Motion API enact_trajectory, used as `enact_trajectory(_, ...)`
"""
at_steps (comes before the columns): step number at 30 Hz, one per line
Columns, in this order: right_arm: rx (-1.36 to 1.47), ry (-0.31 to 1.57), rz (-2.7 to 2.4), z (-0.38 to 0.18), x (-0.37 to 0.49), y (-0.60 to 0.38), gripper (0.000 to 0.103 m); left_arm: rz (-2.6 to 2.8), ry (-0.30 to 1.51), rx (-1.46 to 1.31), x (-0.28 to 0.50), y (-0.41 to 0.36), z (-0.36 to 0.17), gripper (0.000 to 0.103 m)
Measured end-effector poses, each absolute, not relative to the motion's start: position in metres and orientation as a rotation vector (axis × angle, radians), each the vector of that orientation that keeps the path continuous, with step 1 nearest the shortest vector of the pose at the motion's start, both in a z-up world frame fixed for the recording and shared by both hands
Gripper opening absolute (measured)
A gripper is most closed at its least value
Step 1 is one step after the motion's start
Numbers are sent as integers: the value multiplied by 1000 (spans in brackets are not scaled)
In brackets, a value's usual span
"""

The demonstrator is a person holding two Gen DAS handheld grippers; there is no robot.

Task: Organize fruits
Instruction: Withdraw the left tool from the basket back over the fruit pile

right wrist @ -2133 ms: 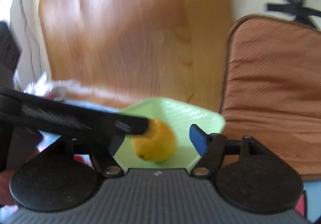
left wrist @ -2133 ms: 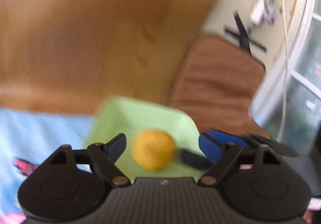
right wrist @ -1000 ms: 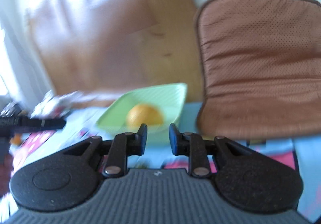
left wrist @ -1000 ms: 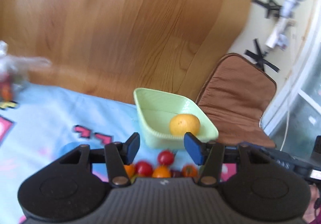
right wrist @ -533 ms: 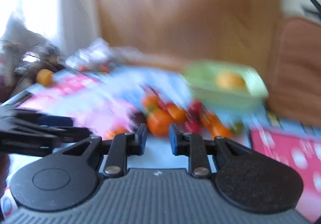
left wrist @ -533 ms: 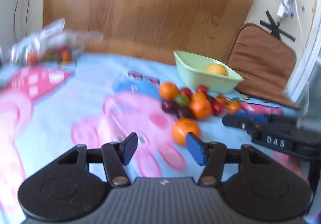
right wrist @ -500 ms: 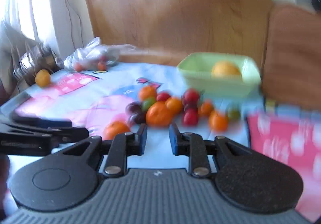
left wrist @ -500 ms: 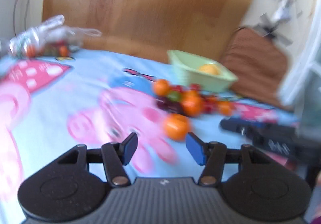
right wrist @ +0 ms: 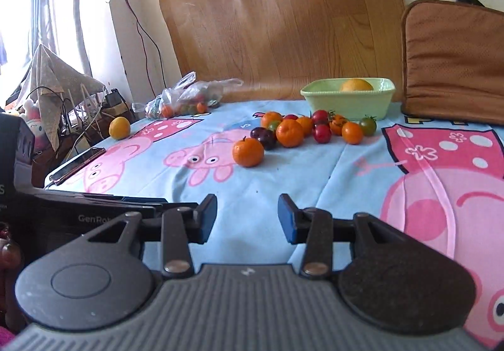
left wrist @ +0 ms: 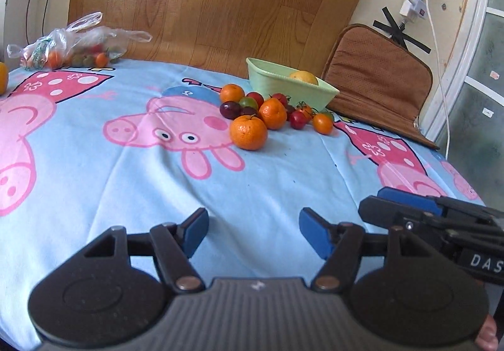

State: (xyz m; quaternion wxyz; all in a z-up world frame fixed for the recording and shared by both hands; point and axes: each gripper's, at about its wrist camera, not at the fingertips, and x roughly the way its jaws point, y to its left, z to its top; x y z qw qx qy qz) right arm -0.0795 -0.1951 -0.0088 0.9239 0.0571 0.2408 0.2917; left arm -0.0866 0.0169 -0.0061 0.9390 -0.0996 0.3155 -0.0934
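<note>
Bowl: one orange; one bag.

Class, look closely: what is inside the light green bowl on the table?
One orange fruit shows above the rim of the light green bowl. The bowl's wall hides its floor, so anything lower cannot be seen.

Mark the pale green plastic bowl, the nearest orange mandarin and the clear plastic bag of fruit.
Pale green plastic bowl [right wrist: 348, 106]: right wrist view, front wall.
Nearest orange mandarin [right wrist: 248, 152]: right wrist view, its middle.
Clear plastic bag of fruit [left wrist: 71, 50]: left wrist view, bag's middle.

One green bowl – one phone – one plastic bag.
</note>
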Motion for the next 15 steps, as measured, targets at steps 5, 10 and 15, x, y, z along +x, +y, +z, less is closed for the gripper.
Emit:
enact_trajectory(5,114,510,605,-12,-78,-192,45,-181,625,-190,-86,19,-5,65)
enact_trajectory(10,129,499,566,-6,-61,-195,36,-179,596,-124,-72,16,2,65)
enact_trajectory(15,246,585,556,7,-4,-194,20,-199,563,-23,-31,1,6,65)
